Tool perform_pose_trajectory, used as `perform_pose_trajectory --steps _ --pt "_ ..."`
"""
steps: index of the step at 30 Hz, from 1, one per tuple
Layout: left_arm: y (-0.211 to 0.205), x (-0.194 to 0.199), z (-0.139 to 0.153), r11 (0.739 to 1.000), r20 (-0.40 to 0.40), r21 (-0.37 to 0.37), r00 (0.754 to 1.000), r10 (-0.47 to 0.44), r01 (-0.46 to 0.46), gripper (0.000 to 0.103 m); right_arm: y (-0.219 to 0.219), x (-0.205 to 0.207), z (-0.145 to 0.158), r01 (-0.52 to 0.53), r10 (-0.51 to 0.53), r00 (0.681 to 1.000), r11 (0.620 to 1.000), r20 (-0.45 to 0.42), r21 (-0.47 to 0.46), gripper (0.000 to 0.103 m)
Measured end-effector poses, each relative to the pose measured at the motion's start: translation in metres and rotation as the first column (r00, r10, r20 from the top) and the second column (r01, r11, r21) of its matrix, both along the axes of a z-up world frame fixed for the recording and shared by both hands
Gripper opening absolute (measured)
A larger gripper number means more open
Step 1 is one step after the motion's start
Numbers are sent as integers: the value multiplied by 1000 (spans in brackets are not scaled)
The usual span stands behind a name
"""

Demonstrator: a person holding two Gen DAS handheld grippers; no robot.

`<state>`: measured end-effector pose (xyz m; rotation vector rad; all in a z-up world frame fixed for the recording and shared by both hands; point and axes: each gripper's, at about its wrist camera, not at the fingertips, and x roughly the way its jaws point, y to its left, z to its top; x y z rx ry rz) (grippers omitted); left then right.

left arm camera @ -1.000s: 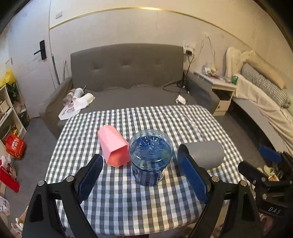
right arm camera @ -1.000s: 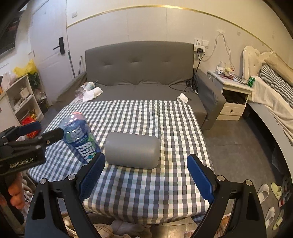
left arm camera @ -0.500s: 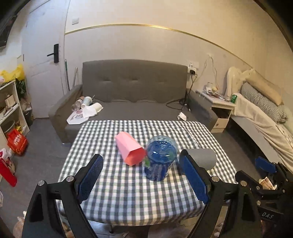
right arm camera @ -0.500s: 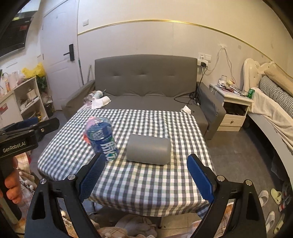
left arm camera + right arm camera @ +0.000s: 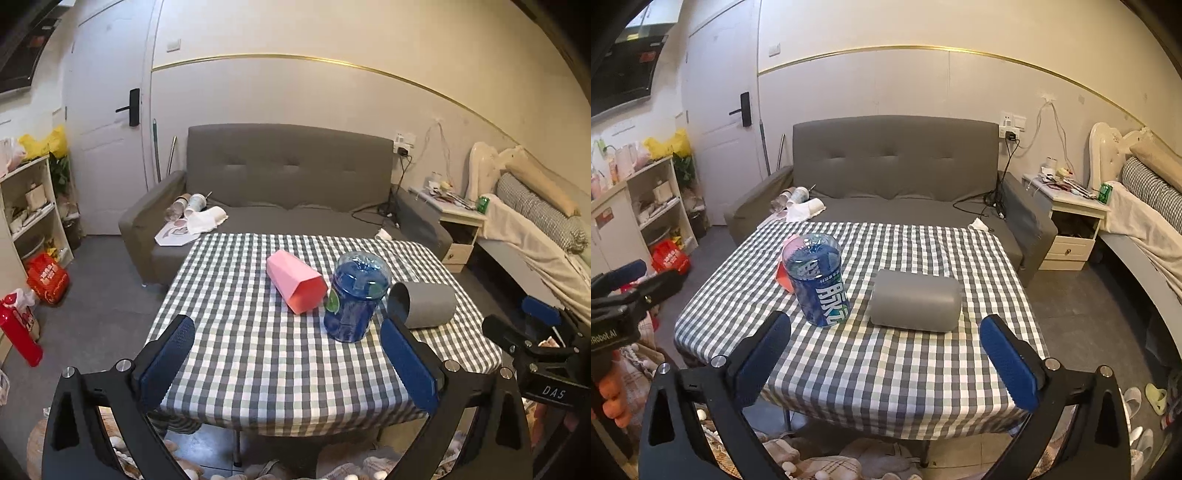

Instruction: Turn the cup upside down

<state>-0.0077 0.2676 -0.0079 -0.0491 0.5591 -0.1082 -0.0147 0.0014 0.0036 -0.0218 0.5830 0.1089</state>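
On the checked table (image 5: 258, 369), left wrist view: left gripper (image 5: 284, 354) hangs off the near edge, jaws wide apart, nothing between them. Blue cup (image 5: 355, 295) stands mouth down near table centre, base up, label inverted. Pink cup (image 5: 295, 280) lies on its side just left of it, close enough that touching or not can't be told. Grey cup (image 5: 421, 304) lies on its side just right of it, mouth toward the camera. Right gripper (image 5: 532, 332) shows at the right edge; its jaw state isn't readable from this view.

Right wrist view: right gripper (image 5: 886, 354) also sits off the near edge, jaws wide apart, empty. Blue cup (image 5: 818, 280) stands inverted ahead-left, grey cup (image 5: 916, 301) on its side ahead-centre, small gap between them. Pink cup (image 5: 788, 258) mostly hidden behind the blue one. Left gripper (image 5: 624, 291) visible at left edge.

Status, as a judgement: blue cup reads as flipped and released, so that part looks done. Neither gripper is in contact with anything. If pink and grey count too, both are left: each needs a side grasp and a turn onto its rim.
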Motion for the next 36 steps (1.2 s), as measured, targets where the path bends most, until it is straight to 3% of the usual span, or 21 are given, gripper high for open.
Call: perform_pose_trajectory --steps 8,36 --pt "2 3 -6 1000 -6 -24 1000 -10 10 103 -9 3 -6 29 -29 1000 999 -8 18 103" --pt "-5 -2 -5 1000 -10 20 1000 -8 8 103 -9 2 -3 23 -23 1000 1000 -12 3 103"
